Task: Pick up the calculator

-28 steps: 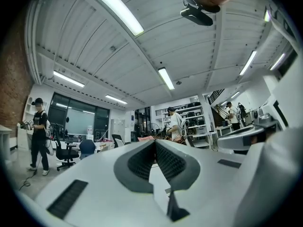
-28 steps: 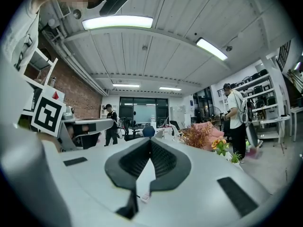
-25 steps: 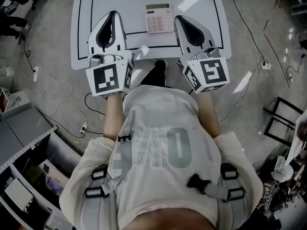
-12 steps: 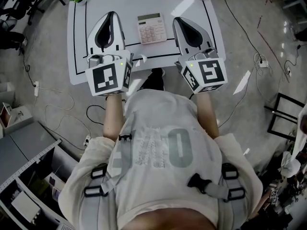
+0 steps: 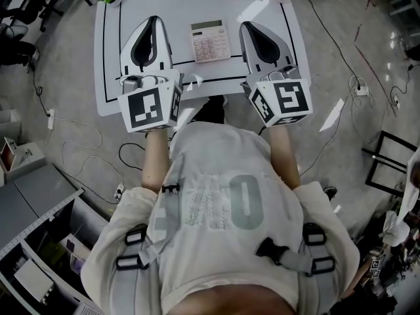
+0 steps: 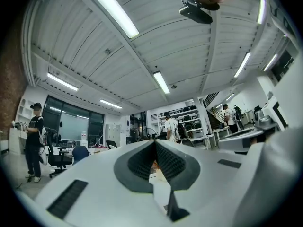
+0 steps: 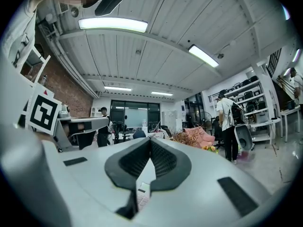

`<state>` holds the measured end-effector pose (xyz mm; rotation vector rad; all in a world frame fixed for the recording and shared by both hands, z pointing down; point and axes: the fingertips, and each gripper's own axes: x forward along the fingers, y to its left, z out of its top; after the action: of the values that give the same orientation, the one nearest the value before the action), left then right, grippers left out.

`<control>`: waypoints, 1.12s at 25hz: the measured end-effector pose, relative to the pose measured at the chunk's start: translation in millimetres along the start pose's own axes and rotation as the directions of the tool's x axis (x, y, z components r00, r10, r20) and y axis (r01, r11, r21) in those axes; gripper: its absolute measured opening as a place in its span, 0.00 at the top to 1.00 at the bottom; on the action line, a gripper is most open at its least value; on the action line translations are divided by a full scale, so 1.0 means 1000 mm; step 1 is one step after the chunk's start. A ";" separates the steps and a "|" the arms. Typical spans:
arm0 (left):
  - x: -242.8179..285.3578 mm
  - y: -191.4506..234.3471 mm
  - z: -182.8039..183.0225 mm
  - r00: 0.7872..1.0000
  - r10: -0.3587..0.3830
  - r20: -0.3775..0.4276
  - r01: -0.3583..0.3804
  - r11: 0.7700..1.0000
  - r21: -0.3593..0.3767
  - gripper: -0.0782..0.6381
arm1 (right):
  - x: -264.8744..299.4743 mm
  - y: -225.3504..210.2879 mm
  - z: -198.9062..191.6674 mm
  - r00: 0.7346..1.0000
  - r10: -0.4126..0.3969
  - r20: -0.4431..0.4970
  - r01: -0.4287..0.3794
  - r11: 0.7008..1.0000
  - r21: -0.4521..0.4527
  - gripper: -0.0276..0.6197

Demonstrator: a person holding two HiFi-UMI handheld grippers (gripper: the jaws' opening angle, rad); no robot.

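Pale calculator (image 5: 210, 41): flat on the white table (image 5: 190, 2), midway between its side edges, near edge on the black marked line.
Left gripper (image 5: 152, 21): jaws closed, empty; over the table just left of the calculator, not touching it.
Right gripper (image 5: 249, 26): jaws closed, empty; just right of it.

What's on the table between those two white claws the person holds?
A pale calculator with a grey display lies on the white table between the left gripper and right gripper; the head view shows it.
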<state>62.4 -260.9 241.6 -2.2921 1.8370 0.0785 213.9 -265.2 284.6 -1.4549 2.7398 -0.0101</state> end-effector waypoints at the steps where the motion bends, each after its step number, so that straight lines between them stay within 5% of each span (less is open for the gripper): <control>1: 0.000 0.000 -0.001 1.000 0.001 -0.001 -0.001 1.000 0.001 0.86 | 0.001 0.002 -0.001 1.000 0.024 -0.005 -0.024 1.000 0.011 0.95; 4: 0.001 0.000 -0.005 1.000 -0.003 -0.010 0.003 1.000 -0.004 0.86 | 0.008 0.016 -0.008 0.990 0.135 -0.035 -0.133 0.989 0.068 0.42; 6: 0.001 0.000 -0.006 1.000 -0.007 -0.012 0.007 1.000 -0.005 0.86 | 0.011 0.021 -0.009 0.985 0.167 -0.033 -0.164 0.983 0.084 0.29; 21: 0.010 0.014 -0.023 0.999 0.012 -0.051 -0.012 1.000 0.002 0.86 | 0.045 0.006 -0.020 0.959 0.274 -0.080 -0.264 0.958 0.116 0.27; 25: 0.017 0.022 -0.033 0.997 0.030 -0.074 -0.031 1.000 -0.006 0.86 | 0.069 -0.005 -0.039 0.921 0.358 -0.154 -0.334 0.928 0.163 0.27; 28: 0.027 0.029 -0.042 0.995 0.040 -0.092 -0.042 0.999 -0.017 0.86 | 0.086 -0.005 -0.064 0.854 0.463 -0.237 -0.413 0.881 0.232 0.29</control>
<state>36.7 -300.5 274.3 -2.3070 1.9354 -0.0034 167.9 -339.9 345.6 -0.8075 3.1395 -0.4685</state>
